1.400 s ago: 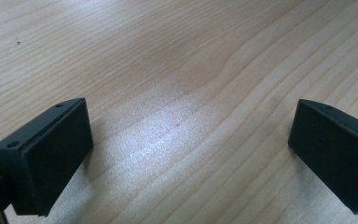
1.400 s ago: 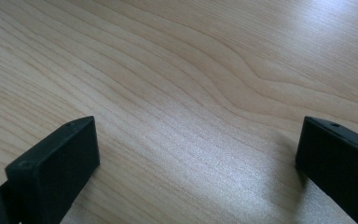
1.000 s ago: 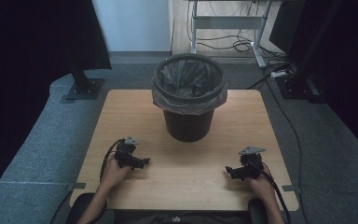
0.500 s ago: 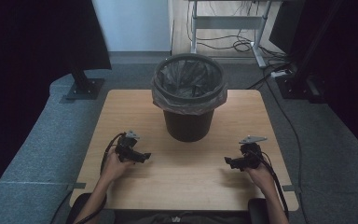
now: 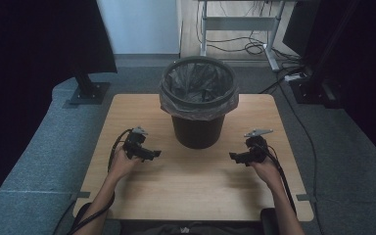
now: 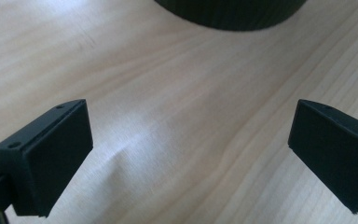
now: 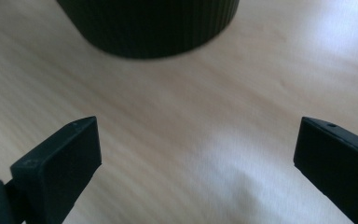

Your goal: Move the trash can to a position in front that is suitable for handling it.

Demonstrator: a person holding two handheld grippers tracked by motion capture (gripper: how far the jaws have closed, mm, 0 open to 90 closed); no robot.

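A black ribbed bin [image 5: 198,126] lined with a clear plastic bag [image 5: 199,100] stands at the middle back of the wooden table [image 5: 196,191]. My left gripper [image 5: 152,154] hovers low over the table, left of the bin's base and pointing at it, jaws wide apart with bare wood between them [image 6: 191,154]. My right gripper [image 5: 234,157] mirrors it on the bin's right side, also open with nothing held [image 7: 198,158]. The bin's dark base [image 6: 230,11] edges the top of the left gripper view, and the base [image 7: 149,25] tops the right gripper view too.
Grey carpet [image 5: 39,161] surrounds the table. A black stand foot [image 5: 85,90] sits at the back left, a desk frame with cables [image 5: 245,29] behind, and dark equipment [image 5: 318,83] at the back right. Cables trail from both grippers along the forearms.
Both grippers have moved forward and inward toward the bin's base over the last second. The bin has stayed put.
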